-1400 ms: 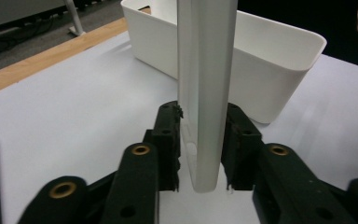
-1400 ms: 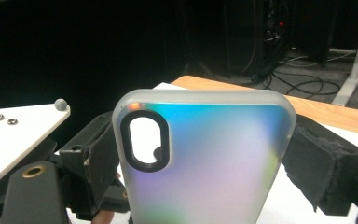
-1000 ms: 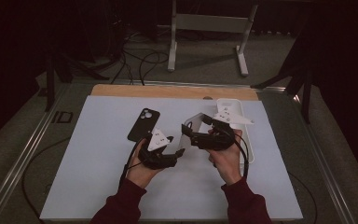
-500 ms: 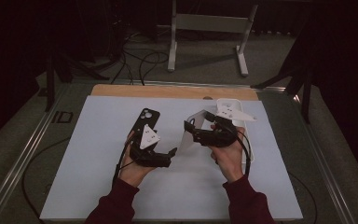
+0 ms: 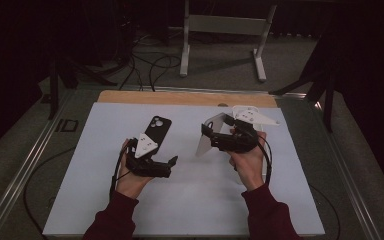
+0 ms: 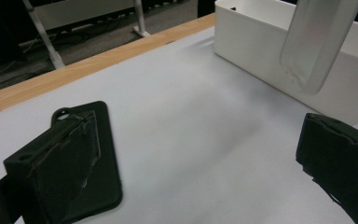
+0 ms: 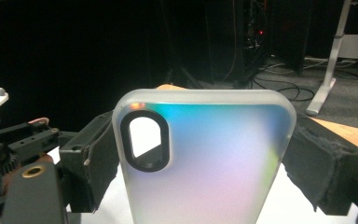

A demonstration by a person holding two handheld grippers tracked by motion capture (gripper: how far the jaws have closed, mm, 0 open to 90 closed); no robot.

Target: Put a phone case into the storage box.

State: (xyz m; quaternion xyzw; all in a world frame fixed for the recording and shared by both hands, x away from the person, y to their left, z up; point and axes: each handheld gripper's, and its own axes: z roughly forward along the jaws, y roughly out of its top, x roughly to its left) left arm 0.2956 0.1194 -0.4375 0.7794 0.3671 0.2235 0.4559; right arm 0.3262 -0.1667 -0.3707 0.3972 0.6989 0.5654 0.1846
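Note:
A black phone case lies flat on the white mat. My left gripper sits just in front of it. Its jaws have just been opening and now stand wide with nothing between them. In the left gripper view the left jaw overlaps the black case. My right gripper is shut on a frosted translucent phone case, held upright above the mat. In the right gripper view that case stands between the two pads, its camera cut-out at upper left.
A white open bin stands on the mat behind the translucent case. A wooden strip edges the far side of the mat. Beyond the table, cables and a metal stand's legs are on the floor.
My left gripper's jaws have spread wider and the hand has slid left along the mat. The black case stays where it lay. The right hand holds still.

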